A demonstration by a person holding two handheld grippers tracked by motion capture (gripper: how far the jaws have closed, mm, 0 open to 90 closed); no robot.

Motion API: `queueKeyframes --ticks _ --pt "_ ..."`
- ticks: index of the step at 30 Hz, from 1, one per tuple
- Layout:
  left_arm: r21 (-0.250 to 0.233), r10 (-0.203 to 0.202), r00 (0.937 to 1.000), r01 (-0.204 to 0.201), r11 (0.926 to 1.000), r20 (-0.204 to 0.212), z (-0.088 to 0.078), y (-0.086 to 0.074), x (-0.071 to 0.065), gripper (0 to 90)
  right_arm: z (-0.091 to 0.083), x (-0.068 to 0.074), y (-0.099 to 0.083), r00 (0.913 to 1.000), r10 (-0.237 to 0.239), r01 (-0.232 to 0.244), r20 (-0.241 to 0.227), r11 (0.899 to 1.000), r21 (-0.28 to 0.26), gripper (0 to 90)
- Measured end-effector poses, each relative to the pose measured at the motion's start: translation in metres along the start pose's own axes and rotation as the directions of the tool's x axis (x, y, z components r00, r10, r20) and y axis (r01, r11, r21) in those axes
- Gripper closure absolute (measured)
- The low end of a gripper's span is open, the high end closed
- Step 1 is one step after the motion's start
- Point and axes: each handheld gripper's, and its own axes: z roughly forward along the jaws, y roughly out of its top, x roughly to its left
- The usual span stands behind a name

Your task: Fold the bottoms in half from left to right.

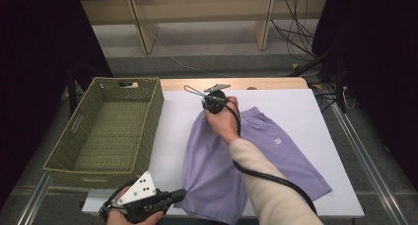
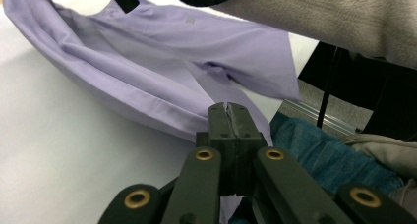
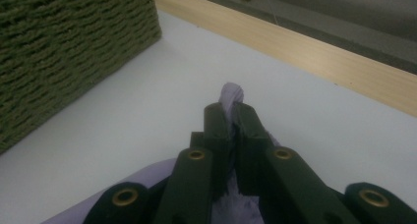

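A pair of lilac shorts (image 1: 256,156) lies spread on a white table (image 1: 172,121), reaching from the table's middle to its near edge. The right gripper (image 1: 213,102), held by a hand in a cream sleeve, pinches the far waistband edge; in the right gripper view a tuft of lilac cloth pokes out between its closed jaws. The left gripper (image 1: 178,195), at the near table edge, is clamped on the shorts' near hem, jaws pressed together on the fabric. A green woven basket (image 1: 153,111) stands just left of the shorts.

both tongs clamped: left tongs (image 2: 229,117) near, right tongs (image 3: 230,117) far.
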Motion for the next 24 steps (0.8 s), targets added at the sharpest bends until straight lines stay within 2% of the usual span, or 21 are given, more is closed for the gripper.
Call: queueKeyframes --ticks 11,24 --pt "-0.025 0.032 0.9992 -0.033 0.9992 -0.022 -0.016 0.01 -0.002 89.4 -0.003 0.011 0.015 0.9996 -0.016 0.015 -0.024 0.999 -0.043 86.2" --pt "-0.046 0.061 0.9968 -0.063 0.9969 -0.053 -0.027 0.016 -0.004 89.4 -0.003 0.022 0.031 0.9989 -0.021 0.019 -0.042 0.997 -0.068 86.1"
